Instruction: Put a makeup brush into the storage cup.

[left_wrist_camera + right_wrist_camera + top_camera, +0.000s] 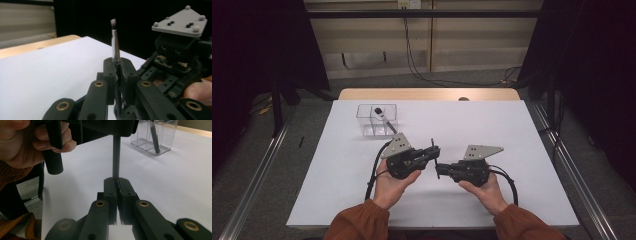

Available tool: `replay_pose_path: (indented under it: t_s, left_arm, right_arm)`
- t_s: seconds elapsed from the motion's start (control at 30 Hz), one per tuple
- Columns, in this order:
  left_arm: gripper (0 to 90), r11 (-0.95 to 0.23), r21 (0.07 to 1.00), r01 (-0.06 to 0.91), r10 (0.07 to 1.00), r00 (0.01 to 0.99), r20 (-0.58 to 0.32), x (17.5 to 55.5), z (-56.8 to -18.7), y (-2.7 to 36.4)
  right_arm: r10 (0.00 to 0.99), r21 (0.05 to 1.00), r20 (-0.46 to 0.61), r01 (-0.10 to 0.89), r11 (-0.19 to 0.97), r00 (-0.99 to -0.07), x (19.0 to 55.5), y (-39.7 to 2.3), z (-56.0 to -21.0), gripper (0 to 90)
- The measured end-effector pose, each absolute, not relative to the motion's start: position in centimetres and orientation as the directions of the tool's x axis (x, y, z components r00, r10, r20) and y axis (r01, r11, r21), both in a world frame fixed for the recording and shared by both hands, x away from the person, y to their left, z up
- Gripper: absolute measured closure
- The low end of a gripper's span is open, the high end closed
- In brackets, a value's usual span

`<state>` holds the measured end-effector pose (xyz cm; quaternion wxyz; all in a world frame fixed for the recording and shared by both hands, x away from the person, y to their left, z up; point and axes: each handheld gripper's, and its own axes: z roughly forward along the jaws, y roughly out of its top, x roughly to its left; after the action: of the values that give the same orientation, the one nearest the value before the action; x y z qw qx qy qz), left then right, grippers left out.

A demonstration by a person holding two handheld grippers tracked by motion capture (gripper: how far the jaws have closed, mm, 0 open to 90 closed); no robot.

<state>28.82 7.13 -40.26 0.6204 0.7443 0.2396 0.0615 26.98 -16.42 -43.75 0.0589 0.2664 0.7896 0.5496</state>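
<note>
Two grippers meet at the centre of the high view, just above the white bench, and both are closed on one slim brush. In the left gripper view the left gripper has its fingers pinched shut around the brush, whose metal ferrule and small pale tuft rise toward the top centre of the frame. In the right gripper view the right gripper clamps the dark handle end of the same brush, which runs straight up from between the fingers into the other gripper at the top of the frame. So the brush hangs off the bench, spanning the short gap between the two tools.

It looks light and stiff, a thin smooth rod, likely slippery under hard black pads; it should pivot or slide if only one end is held loosely. The shaft is the sound place to grip, near its middle or at the ferrule. The tuft is soft and would splay if squeezed.

At the upper left of the high view stands a clear divided holder with what seems, at this blurry distance, to be another brush leaning inside.
</note>
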Motion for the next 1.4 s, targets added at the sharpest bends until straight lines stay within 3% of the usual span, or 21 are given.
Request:
replay_pose_path:
  t_s: [0.3,0.5,0.87,1.1,1.4]
  left_arm:
    - [85.8,-0.115,0.949,0.292,0.418,0.881,-0.22,28.78,-40.09,6.9]
    - [85.8,-0.122,0.95,0.287,0.407,0.888,-0.216,28.76,-40.04,6.59]
    - [85.7,-0.127,0.952,0.279,0.415,0.887,-0.205,28.76,-40.05,6.64]
    - [85.7,-0.128,0.953,0.275,0.42,0.885,-0.199,28.77,-40.22,6.62]
    - [85.6,-0.138,0.951,0.277,0.424,0.884,-0.196,28.75,-40.15,6.76]
  right_arm:
    - [0.484,0.904,0.193,0.347,0.251,-0.854,26.94,-16.49,-43.64,84.7]
    - [0.48,0.903,0.189,0.344,0.257,-0.857,26.96,-16.39,-43.78,75.8]
    - [0.475,0.904,0.203,0.351,0.246,-0.856,27.0,-16.53,-43.72,47.0]
    - [0.484,0.91,0.209,0.351,0.223,-0.85,27.02,-16.56,-43.63,23.0]
    - [0.48,0.917,0.205,0.339,0.211,-0.853,26.95,-16.71,-43.59,3.2]
